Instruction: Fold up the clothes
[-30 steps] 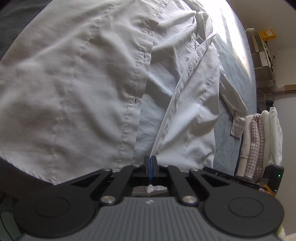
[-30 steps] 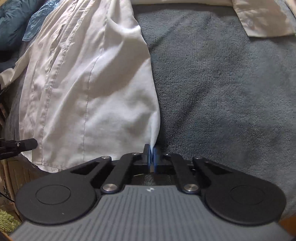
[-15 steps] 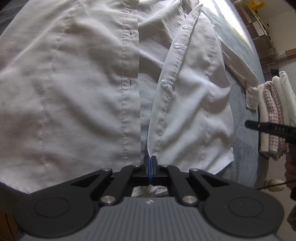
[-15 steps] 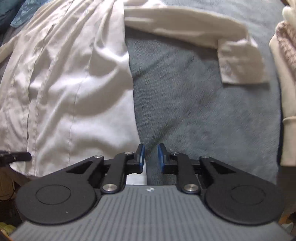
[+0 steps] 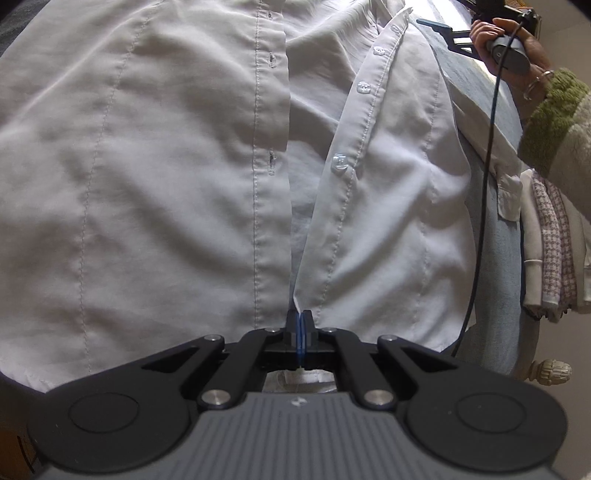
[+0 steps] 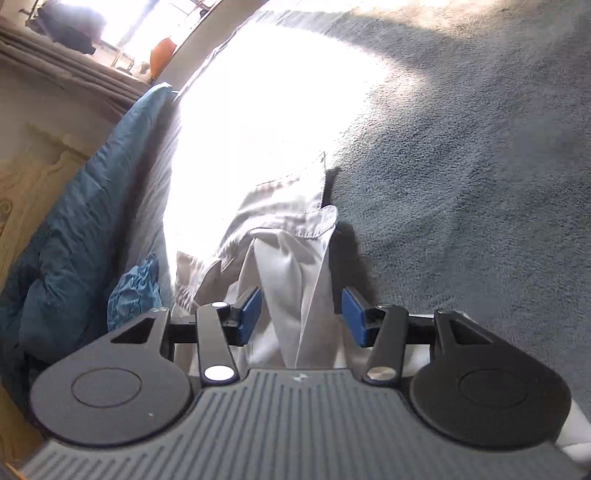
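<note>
The left tool (image 5: pixel 301 325) has its blue pads pressed together, pinching a thin edge. The right tool (image 6: pixel 302 317) stands wide apart, held in the person's right hand (image 5: pixel 506 40) in a green-cuffed sleeve.

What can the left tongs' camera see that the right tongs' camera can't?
Only the left view shows the shirt's buttons, buttonholes, the folded pile, the person's hand, and the left tongs shut on the hem. Only the right view shows the blue quilt, the sunny window, and the right tongs open around a sleeve. Both show the white shirt on the grey blanket.
</note>
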A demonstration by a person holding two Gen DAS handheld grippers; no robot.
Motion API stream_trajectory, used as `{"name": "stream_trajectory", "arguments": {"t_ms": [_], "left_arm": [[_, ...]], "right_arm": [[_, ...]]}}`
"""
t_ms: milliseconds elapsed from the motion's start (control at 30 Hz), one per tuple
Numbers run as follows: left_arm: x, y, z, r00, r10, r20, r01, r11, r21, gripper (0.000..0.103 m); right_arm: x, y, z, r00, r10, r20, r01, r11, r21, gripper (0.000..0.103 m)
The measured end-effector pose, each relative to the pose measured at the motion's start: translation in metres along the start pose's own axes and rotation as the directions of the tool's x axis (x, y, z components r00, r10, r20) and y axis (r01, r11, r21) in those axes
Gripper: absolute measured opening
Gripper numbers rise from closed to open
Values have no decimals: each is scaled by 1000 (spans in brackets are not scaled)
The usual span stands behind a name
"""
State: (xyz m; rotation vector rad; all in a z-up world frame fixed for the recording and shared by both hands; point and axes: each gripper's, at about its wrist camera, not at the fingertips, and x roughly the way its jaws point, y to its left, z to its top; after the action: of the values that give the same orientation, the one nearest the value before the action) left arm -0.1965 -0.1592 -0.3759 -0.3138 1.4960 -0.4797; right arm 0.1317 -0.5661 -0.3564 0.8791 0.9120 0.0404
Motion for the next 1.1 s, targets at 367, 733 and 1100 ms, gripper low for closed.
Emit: {"name": "stream_trajectory", "arguments": {"t_ms": [367, 733, 1100], "left_arm": [[-5, -11, 9, 998, -61, 33, 61, 998, 13, 0], [-20, -3, -4, 993, -111, 40, 113, 992, -52, 0], [-36, 15, -26, 989, -122, 88, 134, 980, -149, 0]], "right_arm": [[15, -6, 13, 998, 47, 50, -52, 992, 113, 1], [7, 108, -15, 995, 22, 93, 19, 910, -415, 1], [73, 155, -80, 994, -73, -80, 11, 800, -600, 1]]}}
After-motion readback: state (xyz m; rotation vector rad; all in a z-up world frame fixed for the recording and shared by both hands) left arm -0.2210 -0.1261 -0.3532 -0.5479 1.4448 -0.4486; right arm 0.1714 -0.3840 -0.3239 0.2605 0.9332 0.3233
